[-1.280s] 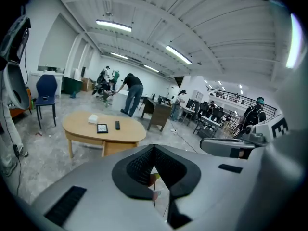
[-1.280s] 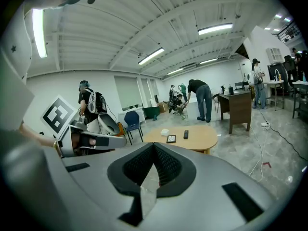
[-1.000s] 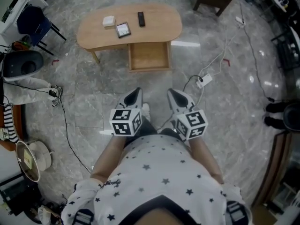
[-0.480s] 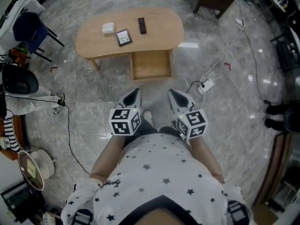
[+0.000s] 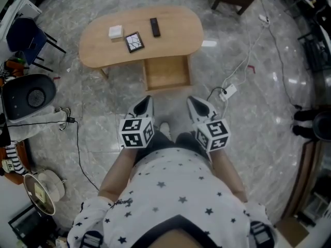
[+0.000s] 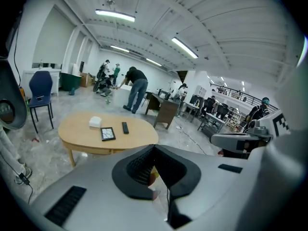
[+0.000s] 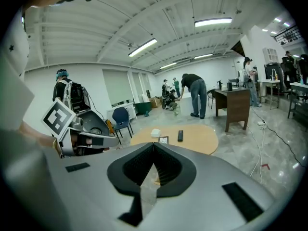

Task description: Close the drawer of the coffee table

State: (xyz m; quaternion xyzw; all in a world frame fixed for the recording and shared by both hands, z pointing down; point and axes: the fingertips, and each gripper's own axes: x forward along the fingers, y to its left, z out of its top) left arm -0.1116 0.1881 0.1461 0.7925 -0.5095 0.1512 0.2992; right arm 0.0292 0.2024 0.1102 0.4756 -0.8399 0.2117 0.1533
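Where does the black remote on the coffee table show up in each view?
Head view: remote upper centre, on the coffee table.
Left gripper view: remote left of centre, just below mid-height.
Right gripper view: remote just right of centre.
Shared landmark: white box, left of the remote in every view.

No txt, nos. or brand names you can read anywhere. Left cube [image 5: 137, 132] on your left tongs [image 5: 145, 103] & right cube [image 5: 212, 135] on your right tongs [image 5: 194, 104] carry only b/w square marker patterns, no letters. Script on your sleeve [image 5: 120, 202], behind the left tongs: too small to read.
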